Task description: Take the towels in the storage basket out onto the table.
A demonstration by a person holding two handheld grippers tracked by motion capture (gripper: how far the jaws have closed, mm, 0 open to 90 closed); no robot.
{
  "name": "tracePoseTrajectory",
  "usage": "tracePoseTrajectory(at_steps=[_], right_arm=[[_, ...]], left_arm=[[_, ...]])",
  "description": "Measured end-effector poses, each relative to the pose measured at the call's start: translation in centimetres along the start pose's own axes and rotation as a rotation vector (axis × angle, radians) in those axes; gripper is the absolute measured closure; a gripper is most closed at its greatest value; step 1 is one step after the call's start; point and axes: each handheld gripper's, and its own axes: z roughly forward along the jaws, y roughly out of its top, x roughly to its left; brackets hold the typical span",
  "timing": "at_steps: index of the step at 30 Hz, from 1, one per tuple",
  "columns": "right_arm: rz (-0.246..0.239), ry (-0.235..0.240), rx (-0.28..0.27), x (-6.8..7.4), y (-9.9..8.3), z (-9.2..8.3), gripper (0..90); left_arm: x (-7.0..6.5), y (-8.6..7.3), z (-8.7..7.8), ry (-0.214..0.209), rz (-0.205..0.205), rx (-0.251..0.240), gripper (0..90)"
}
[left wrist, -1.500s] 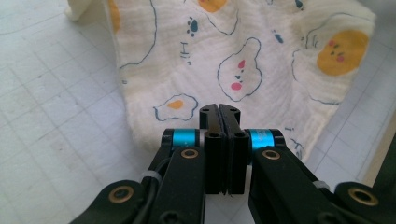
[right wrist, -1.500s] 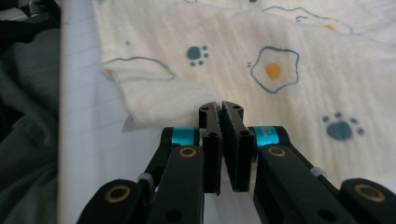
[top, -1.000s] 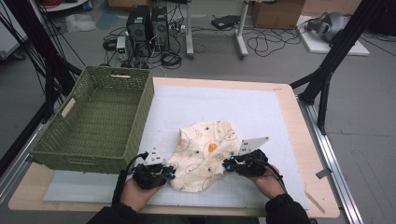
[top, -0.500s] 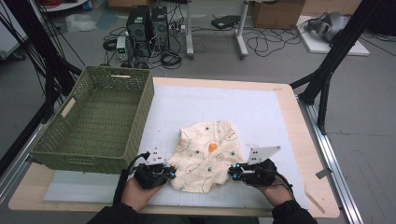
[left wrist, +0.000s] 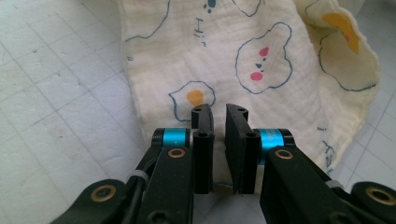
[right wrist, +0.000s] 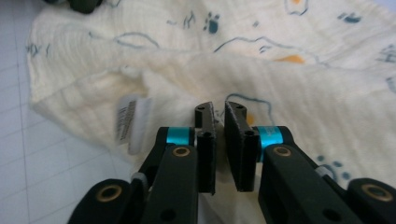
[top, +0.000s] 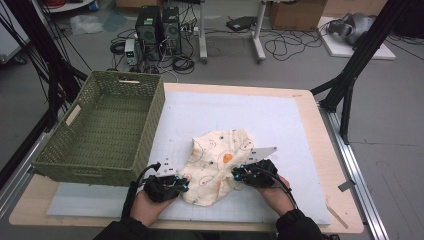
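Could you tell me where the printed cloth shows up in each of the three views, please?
High view: cloth low centre, between both grippers.
Left gripper view: upper centre and right, beyond the jaws.
Right gripper view: across the frame.
Shared landmark: the white gridded mat.

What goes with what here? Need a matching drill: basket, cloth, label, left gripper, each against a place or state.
1 basket
2 cloth
3 label
4 left gripper

A cream, printed with cartoon animals
B green wicker, at the table's left
C jaws nearly together on a cloth edge
D white tag sewn on the cloth

Pairs: 1-B, 2-A, 3-D, 4-C
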Motion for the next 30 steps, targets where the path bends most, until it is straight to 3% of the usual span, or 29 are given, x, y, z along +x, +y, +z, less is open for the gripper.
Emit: tracePoseTrajectory(at_steps=[5, 9, 11, 13, 16, 18, 23, 29, 30], right_arm=[[0.005, 0.045, 0.019, 0.2, -0.1, 0.4, 85.8], [0.056, 0.171, 0.011, -0.2, -0.5, 0.5, 70.3], [0.058, 0.213, 0.013, -0.2, -0.7, 0.5, 64.1], [0.048, 0.212, 0.014, -0.1, -0.7, 0.5, 65.3], [-0.002, 0.159, 0.029, 0.3, -0.5, 0.5, 80.1], [-0.017, 0.164, 0.032, 0.3, -0.5, 0.3, 85.0], [-0.011, 0.214, 0.032, -0.2, -1.1, -1.9, 85.8], [0.001, 0.236, 0.003, -0.4, -3.2, -6.3, 85.9], [0.008, 0.268, -0.007, -0.3, -3.6, -6.9, 85.7]], left_arm=[[0.0, 0.0, 0.0, 0.001, 0.001, 0.0, 80.2], [0.1, 0.0, 0.0, -0.009, -0.004, -0.001, 79.4], [0.1, 0.0, 0.1, -0.011, -0.006, -0.001, 79.2], [0.1, 0.0, 0.1, -0.011, -0.008, -0.002, 79.4], [0.0, 0.1, 0.3, -0.006, 0.002, -0.002, 83.5], [-0.1, 0.1, 0.2, 0.002, 0.001, -0.005, 86.7], [-0.9, 0.2, -0.8, -0.006, -0.012, -0.027, 88.7], [-2.8, -0.1, -2.0, -0.061, -0.001, -0.04, 88.7], [-3.1, -0.1, -2.1, -0.066, 0.004, -0.039, 88.9]])
